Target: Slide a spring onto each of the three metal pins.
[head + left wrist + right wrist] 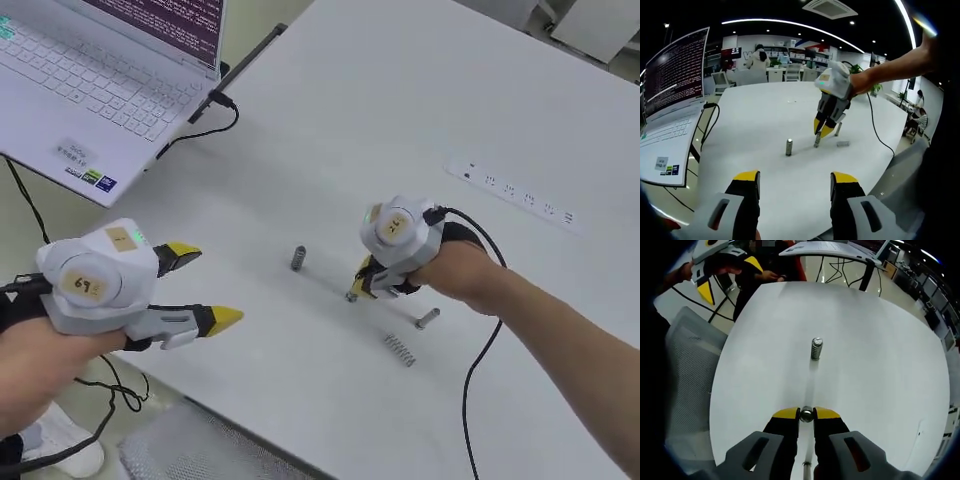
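Note:
One upright pin with a spring on it (298, 259) (788, 147) (816, 348) stands mid-table. My right gripper (362, 284) (822, 131) (806, 415) points down, shut on a second spring (352, 295) (817, 141) that stands upright on the table; I cannot tell whether a pin is inside it. A bare pin (427, 319) (838, 129) stands to its right, with a loose spring (399, 349) (843, 144) lying near it. My left gripper (205, 287) (795, 177) hovers open and holds nothing at the table's near left edge.
An open laptop (90, 90) with a plugged cable (215, 120) sits at the far left. A white power strip (515, 190) lies at the far right. A mesh chair (200, 445) stands below the table's near edge.

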